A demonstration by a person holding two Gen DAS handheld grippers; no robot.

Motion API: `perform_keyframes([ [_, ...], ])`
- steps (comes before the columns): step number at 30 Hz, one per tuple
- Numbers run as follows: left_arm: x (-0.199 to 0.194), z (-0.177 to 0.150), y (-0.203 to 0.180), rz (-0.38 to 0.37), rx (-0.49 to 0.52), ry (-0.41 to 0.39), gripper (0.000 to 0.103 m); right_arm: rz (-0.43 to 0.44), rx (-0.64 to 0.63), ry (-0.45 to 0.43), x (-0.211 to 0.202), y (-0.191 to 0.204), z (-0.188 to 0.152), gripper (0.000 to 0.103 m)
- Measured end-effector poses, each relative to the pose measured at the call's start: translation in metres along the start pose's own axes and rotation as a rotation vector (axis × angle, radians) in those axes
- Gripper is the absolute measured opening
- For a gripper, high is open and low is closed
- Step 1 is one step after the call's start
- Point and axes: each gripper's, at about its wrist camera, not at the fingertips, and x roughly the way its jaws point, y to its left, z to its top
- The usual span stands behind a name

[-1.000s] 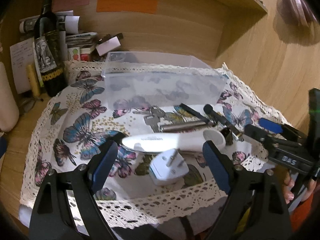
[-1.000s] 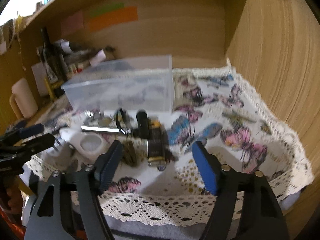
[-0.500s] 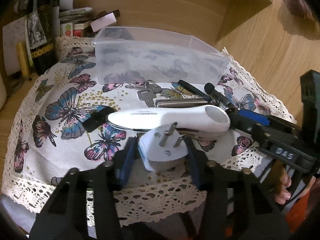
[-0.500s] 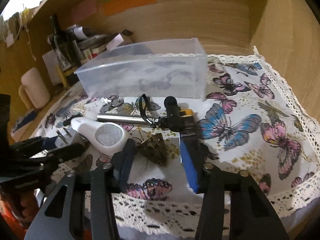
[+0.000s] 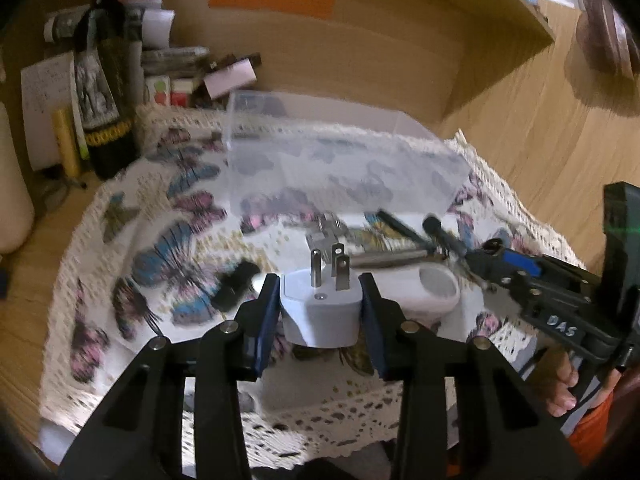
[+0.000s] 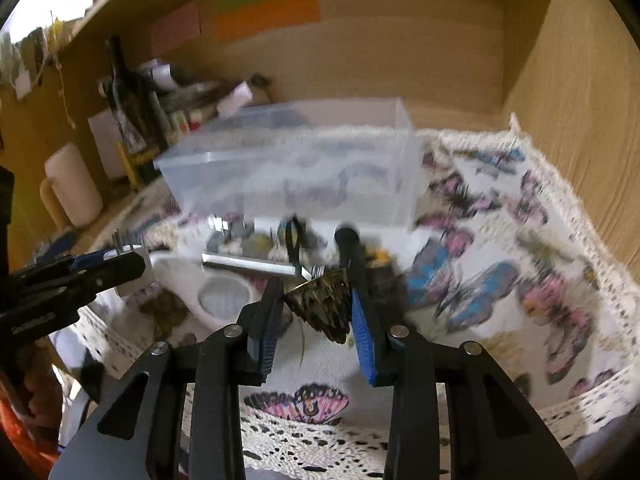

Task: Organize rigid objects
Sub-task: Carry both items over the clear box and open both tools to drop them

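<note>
My left gripper is shut on a white plug adapter with its prongs pointing up, held above the butterfly cloth. My right gripper is shut on a dark brown patterned shell-like object, lifted off the cloth. A clear plastic box stands behind, open at the top; it also shows in the right wrist view. Left on the cloth are a white oblong device, keys, a metal bar and a black cylinder.
A dark wine bottle, boxes and papers crowd the back left. A cream mug stands at the left. Wooden walls close the back and the right side. The cloth's lace edge hangs at the front.
Both grippers closed from open: the left on the plug adapter, the right on the brown shell-like object. Both objects have been lifted off the cloth.
</note>
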Motion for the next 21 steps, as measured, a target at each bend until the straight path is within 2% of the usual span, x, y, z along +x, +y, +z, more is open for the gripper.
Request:
perform_keyframes([
  [7, -0.029, 0.043, 0.005, -0.009, -0.006, -0.105, 0.039, -0.021, -0.027, -0.137, -0.033, 0.002, 0.041, 0.03],
  [9, -0.035, 0.06, 0.007, 0.023, 0.001, -0.147, 0.039, -0.048, -0.045, -0.179, -0.039, 0.004, 0.055, 0.03],
  [12, -0.041, 0.081, 0.008, 0.055, 0.019, -0.19, 0.039, -0.04, -0.045, -0.226, -0.044, 0.003, 0.075, 0.03],
  [16, -0.039, 0.109, 0.009, 0.057, 0.034, -0.196, 0.039, -0.037, -0.055, -0.265, -0.043, 0.004, 0.1, 0.03],
  [21, -0.022, 0.139, 0.007, 0.061, 0.061, -0.169, 0.039, -0.032, -0.053, -0.254, -0.024, 0.004, 0.128, 0.03],
])
